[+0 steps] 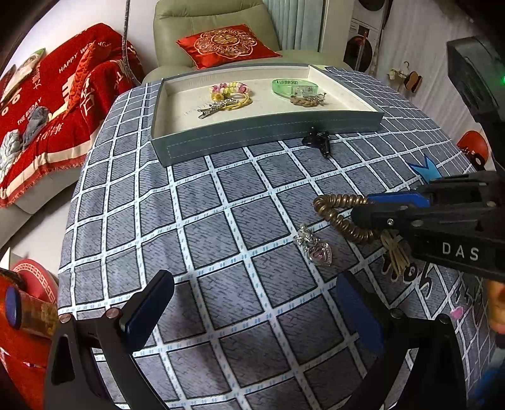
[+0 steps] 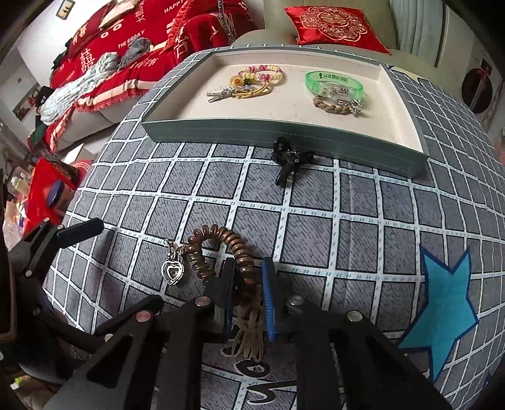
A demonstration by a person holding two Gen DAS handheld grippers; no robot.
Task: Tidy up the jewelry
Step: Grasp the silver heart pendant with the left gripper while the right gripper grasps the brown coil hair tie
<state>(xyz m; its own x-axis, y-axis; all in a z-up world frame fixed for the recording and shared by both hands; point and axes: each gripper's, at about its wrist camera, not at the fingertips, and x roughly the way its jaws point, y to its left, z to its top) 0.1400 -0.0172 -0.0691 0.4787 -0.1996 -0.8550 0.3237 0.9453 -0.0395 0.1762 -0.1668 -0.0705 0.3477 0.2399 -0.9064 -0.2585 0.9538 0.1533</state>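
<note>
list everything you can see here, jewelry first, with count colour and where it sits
coil bracelet: 1, bronze-brown, on the tablecloth, pinched by the right gripper
heart pendant: 1, silver with pink stone, on the cloth by the coil
black hair clip: 1, black, on the cloth against the tray's front wall
bead bracelet: 1, pink and cream, tray left
yellow hair tie: 1, yellow, tray left
silver clip: 1, silver, tray left
green bangle: 1, clear green, tray right
braided bracelet: 1, tan, tray right
tray: 1, grey-green, cream lining, far side of table
tablecloth: 1, grey with white grid
cushion: 1, red, on the armchair
left gripper: 1, black, open over bare cloth
right gripper: 1, black, shut on the coil
</note>
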